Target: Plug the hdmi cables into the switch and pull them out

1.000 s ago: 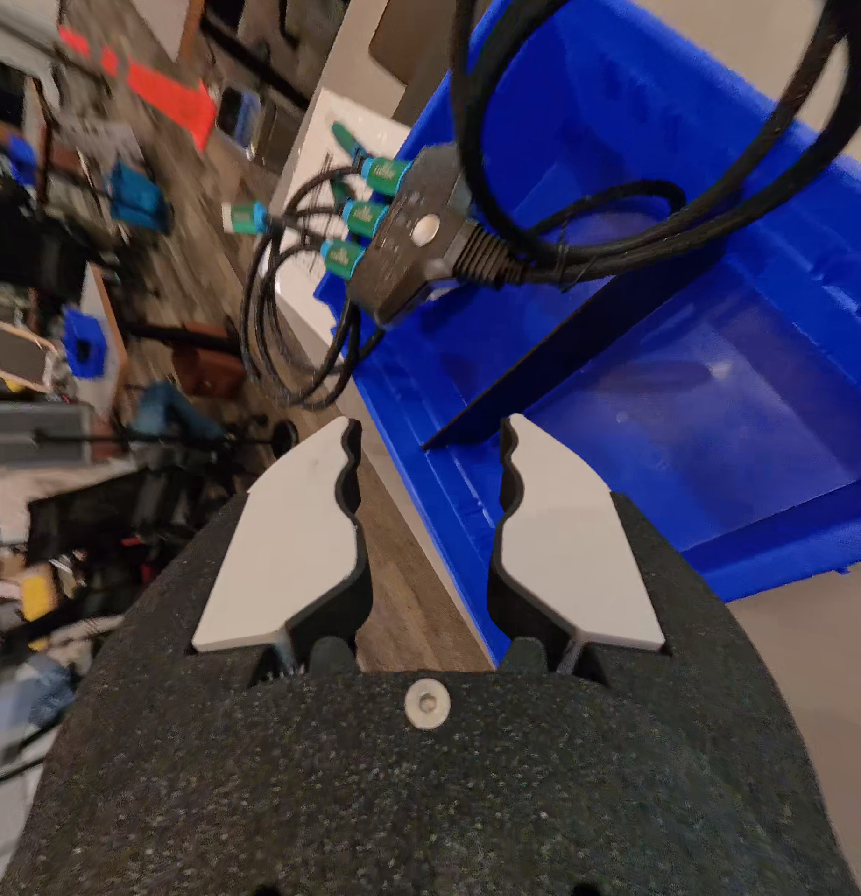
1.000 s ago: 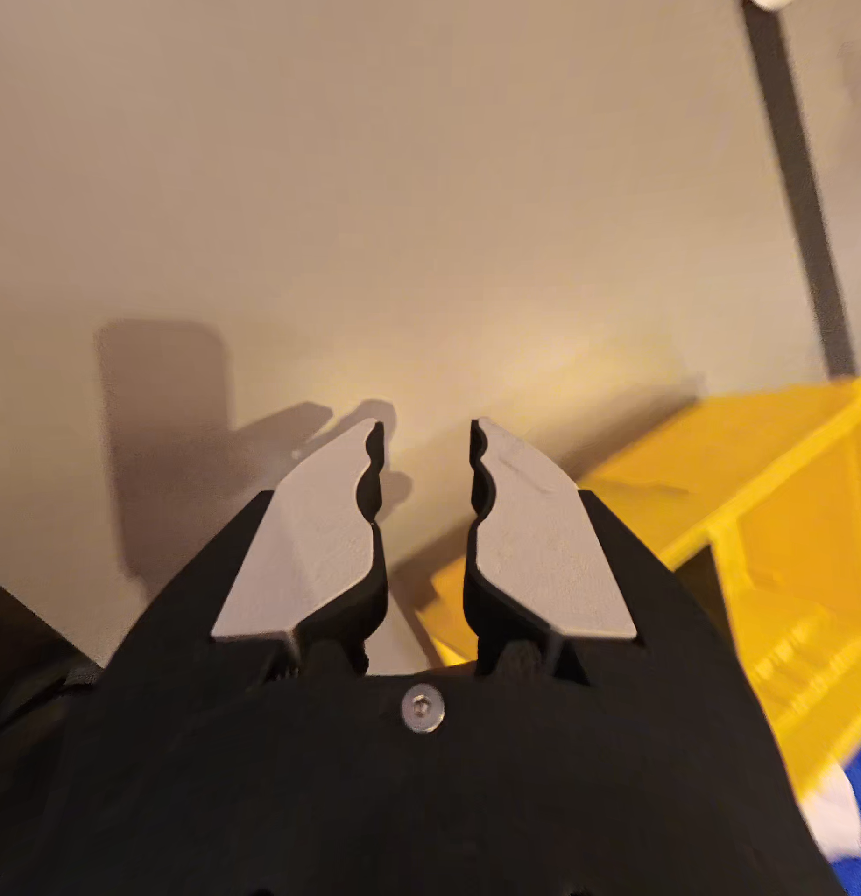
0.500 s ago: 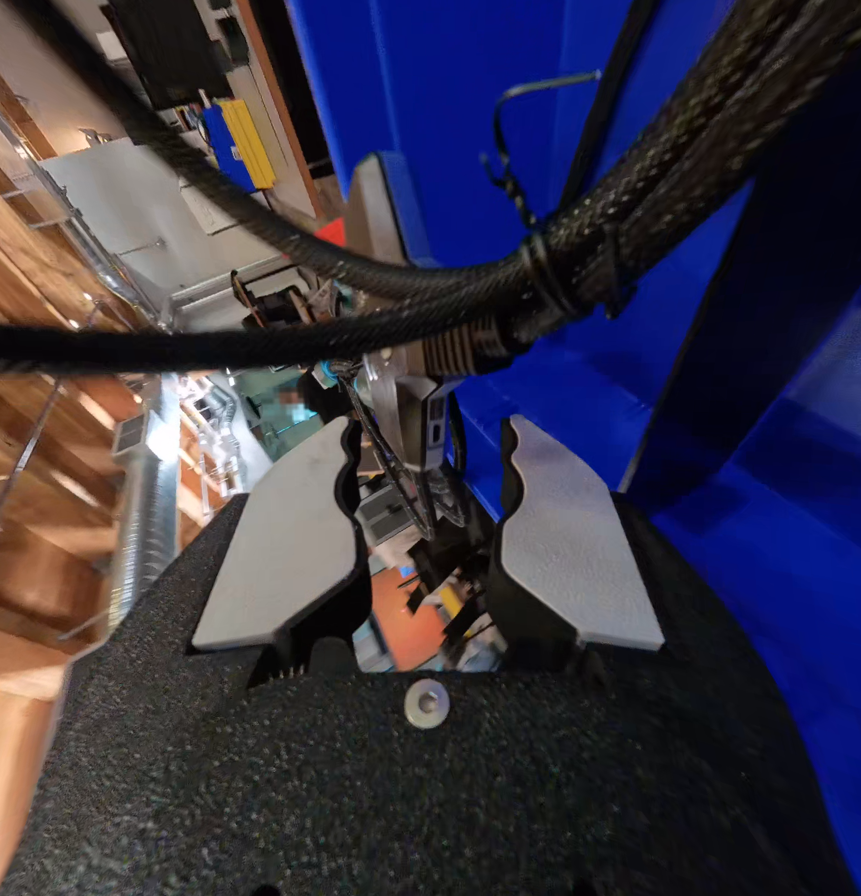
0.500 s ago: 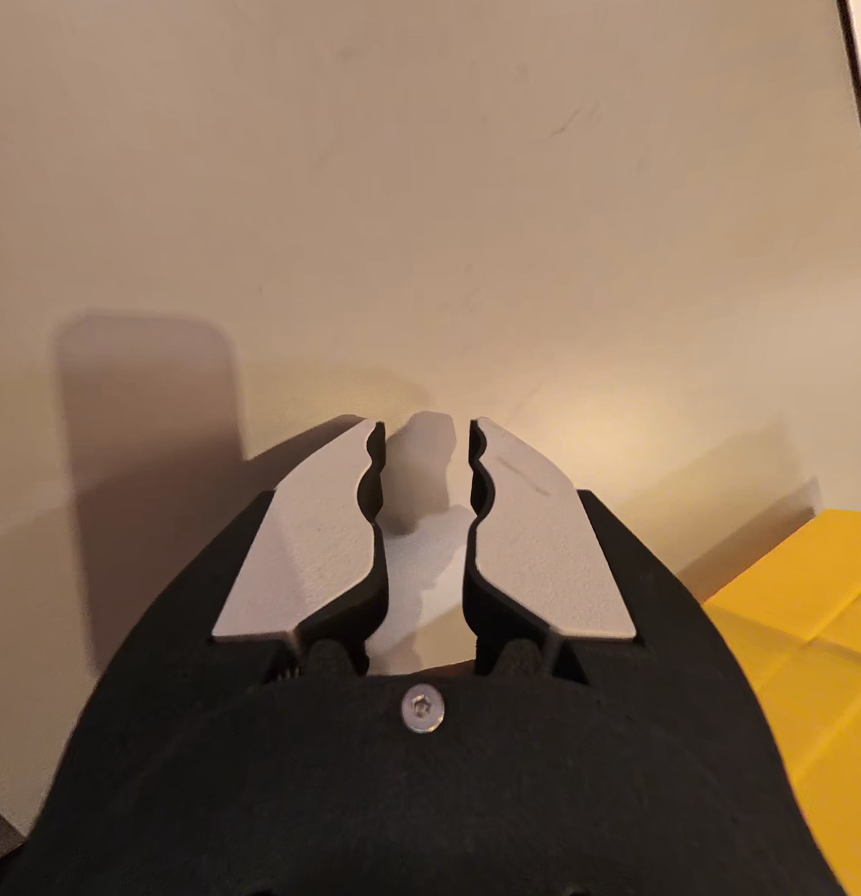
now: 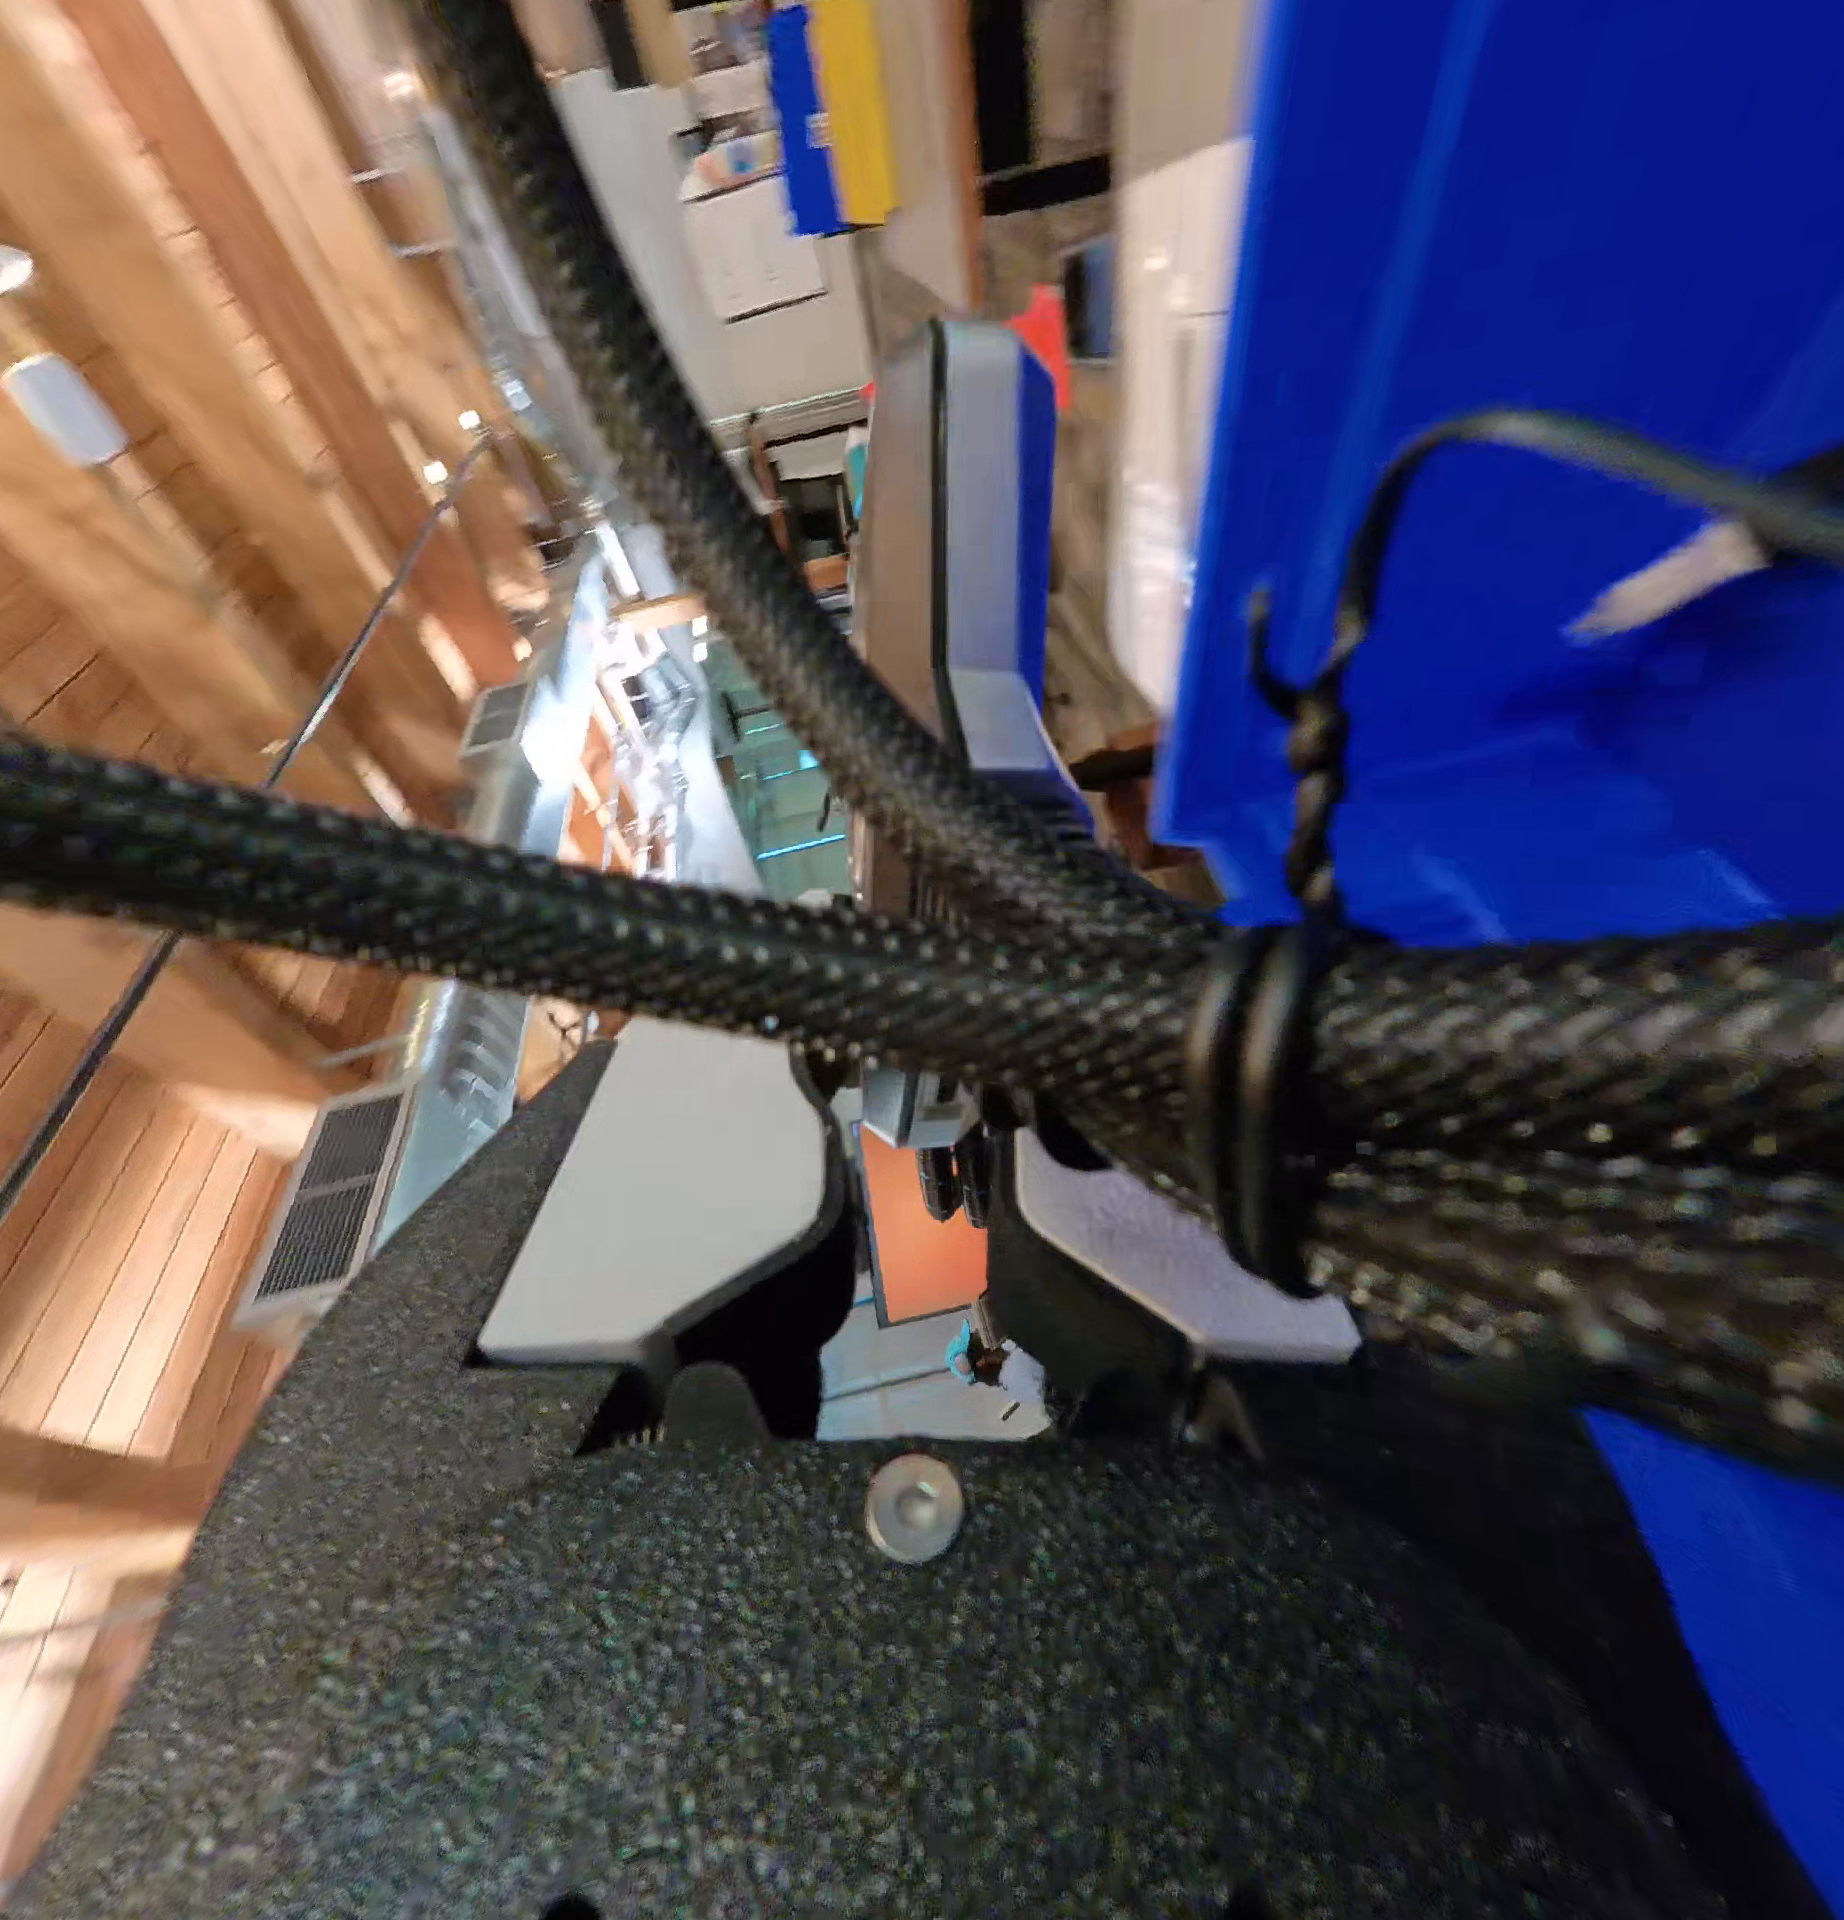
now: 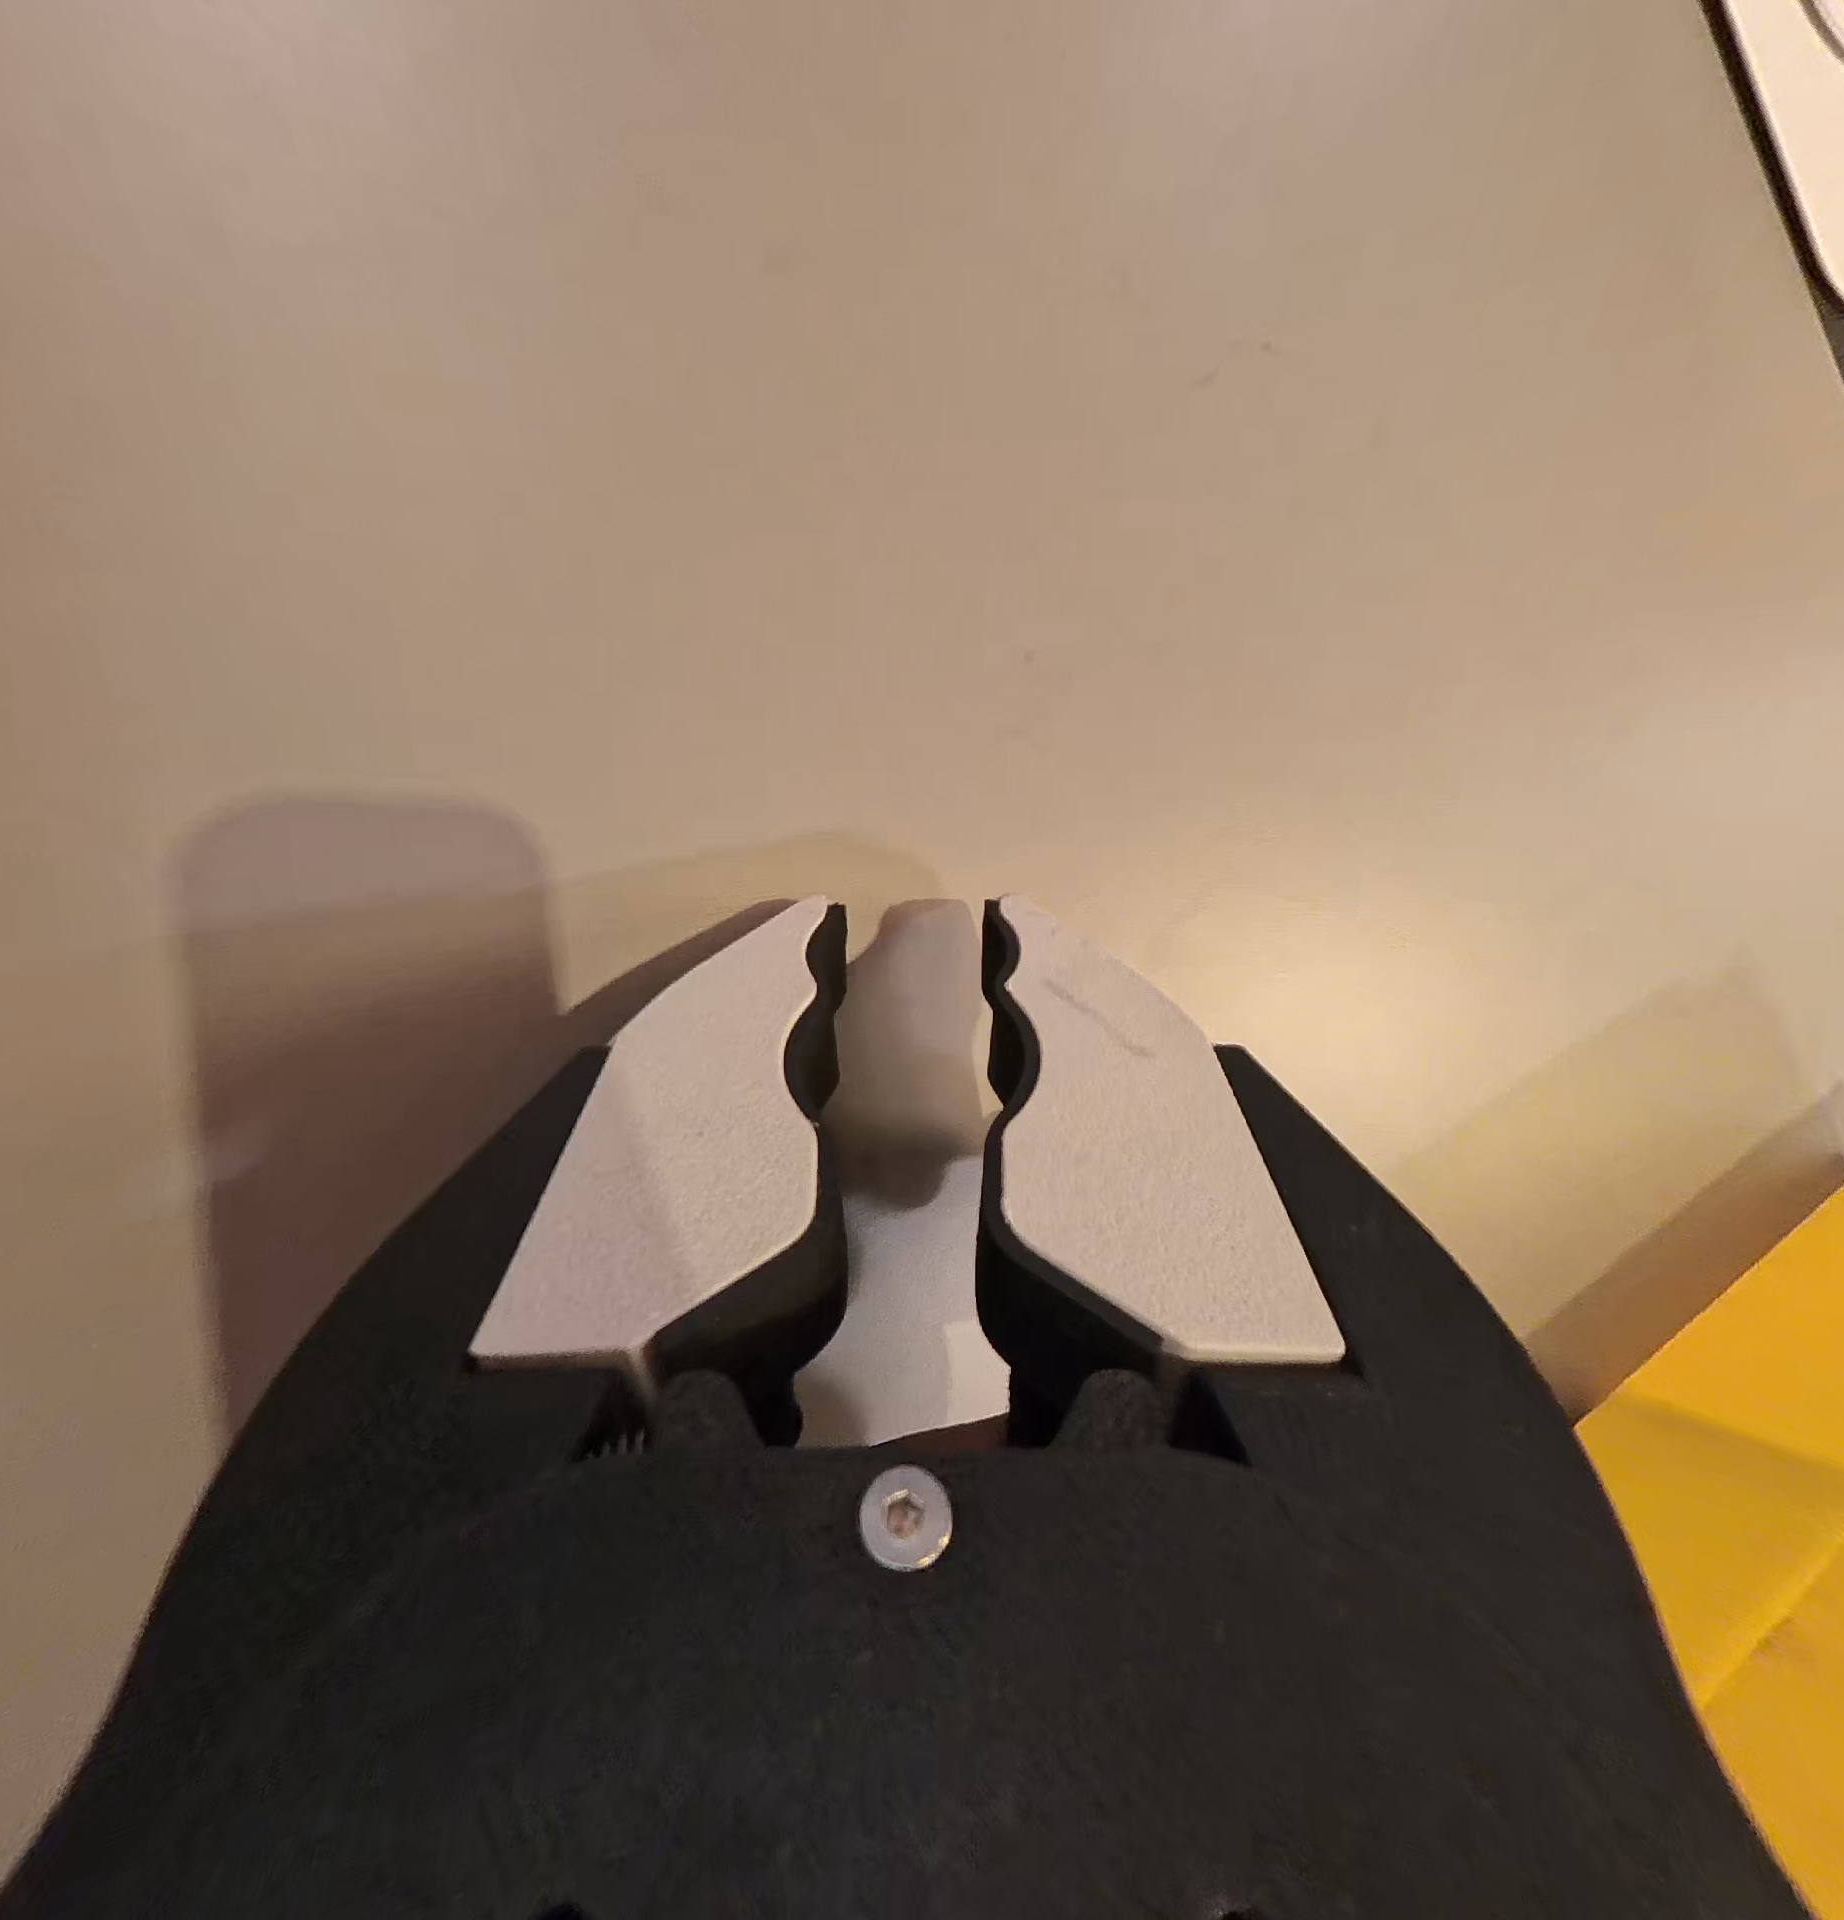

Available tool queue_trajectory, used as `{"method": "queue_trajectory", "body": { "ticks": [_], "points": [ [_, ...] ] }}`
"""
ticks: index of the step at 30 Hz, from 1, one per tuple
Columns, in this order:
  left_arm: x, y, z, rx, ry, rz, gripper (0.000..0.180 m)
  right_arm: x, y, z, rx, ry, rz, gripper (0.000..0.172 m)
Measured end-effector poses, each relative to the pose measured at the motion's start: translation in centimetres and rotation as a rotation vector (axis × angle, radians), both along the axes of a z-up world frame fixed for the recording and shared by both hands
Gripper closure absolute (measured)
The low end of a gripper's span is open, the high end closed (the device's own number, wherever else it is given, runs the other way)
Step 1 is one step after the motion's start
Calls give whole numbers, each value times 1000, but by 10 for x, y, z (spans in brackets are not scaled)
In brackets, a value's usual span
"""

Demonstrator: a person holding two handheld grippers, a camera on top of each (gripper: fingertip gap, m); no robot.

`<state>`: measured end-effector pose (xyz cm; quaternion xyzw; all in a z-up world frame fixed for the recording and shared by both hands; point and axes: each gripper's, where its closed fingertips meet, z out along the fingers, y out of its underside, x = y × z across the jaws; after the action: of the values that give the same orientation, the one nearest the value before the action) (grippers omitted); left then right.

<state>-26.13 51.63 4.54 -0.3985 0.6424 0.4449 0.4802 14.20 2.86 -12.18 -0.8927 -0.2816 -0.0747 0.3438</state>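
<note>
No writing, label, brand, number or sign could be read in either view. In the left wrist view the room behind was smeared by motion blur, and a small pale patch on the blue and yellow panel (image 5: 833, 114) near the top edge was too blurred to make out. The blue bin (image 5: 1520, 416) on the right showed only plain plastic. In the right wrist view the beige surface (image 6: 897, 416), the yellow bin (image 6: 1749, 1455) at the right edge and the white object (image 6: 1822, 135) in the top right corner bore nothing that could be made out as lettering.
</note>
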Motion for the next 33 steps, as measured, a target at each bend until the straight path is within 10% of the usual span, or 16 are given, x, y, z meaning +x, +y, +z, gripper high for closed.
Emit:
{"method": "queue_trajectory", "body": {
  "ticks": [11,16,18,19,33],
  "points": [
    [28,-82,207,266,-418,-85,158,4,21,16,103,70,-3,147],
    [86,-138,253,273,-525,-242,158,3,38,30,167,113,-7,148],
    [122,-160,244,264,-509,-327,158,3,49,39,205,130,-17,148],
    [141,-170,234,260,-488,-374,85,3,55,46,227,143,-23,148],
    [337,-269,-42,-145,-368,-799,83,23,113,116,418,326,-99,148]
  ]
}}
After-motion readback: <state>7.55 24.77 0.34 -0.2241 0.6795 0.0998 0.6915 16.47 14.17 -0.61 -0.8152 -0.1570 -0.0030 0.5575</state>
